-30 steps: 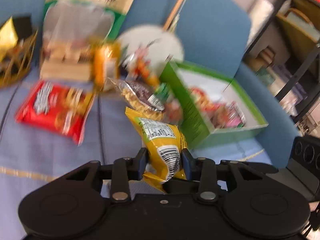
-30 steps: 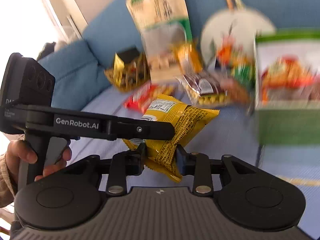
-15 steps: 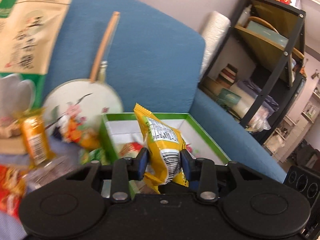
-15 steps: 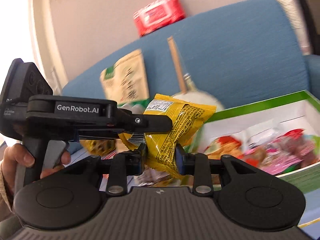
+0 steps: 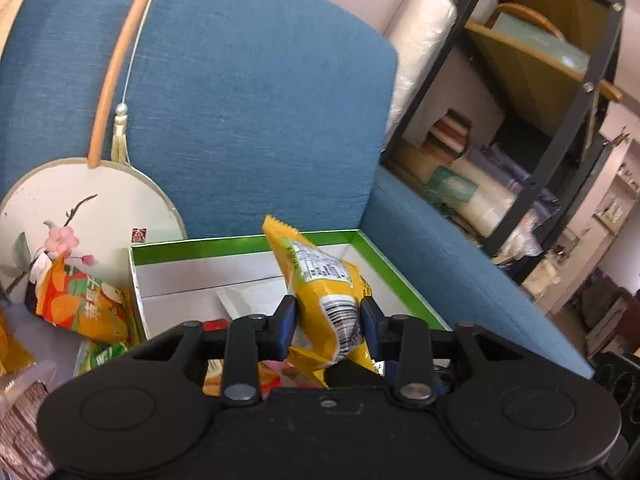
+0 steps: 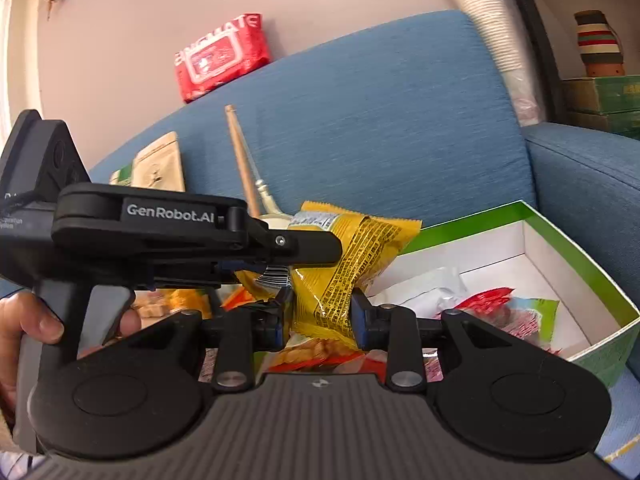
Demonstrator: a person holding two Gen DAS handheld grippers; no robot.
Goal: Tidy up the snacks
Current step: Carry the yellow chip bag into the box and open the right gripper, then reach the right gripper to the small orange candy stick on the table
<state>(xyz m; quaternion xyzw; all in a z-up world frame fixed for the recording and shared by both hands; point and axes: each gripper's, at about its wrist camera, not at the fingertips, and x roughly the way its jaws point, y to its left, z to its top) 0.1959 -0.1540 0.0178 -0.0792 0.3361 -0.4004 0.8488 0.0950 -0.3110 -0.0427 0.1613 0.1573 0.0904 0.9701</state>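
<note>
Packet first: you have one yellow snack packet (image 5: 324, 296) pinched from both sides, the left gripper (image 5: 328, 320) clamped across its barcode end and the right gripper (image 6: 320, 312) clamped across its crimped middle. Both pairs of tongs are drawn narrow onto the foil, so the bag stands upright between them rather than sagging. It hangs in the air above the near part of the green box (image 6: 568, 248), not yet resting on anything inside.

That box sits on the blue sofa (image 5: 260, 100) with its white interior open toward you, already holding a red packet (image 6: 486, 300) and a pale one (image 6: 424, 286); the far half looks free, which is probably where this one belongs. An orange packet (image 5: 76, 304) lies outside the box's left wall, against the painted fan (image 5: 80, 216), likely waiting its turn.

Since two grips on one light bag can tug it askew, you would do well to let one side go first.
</note>
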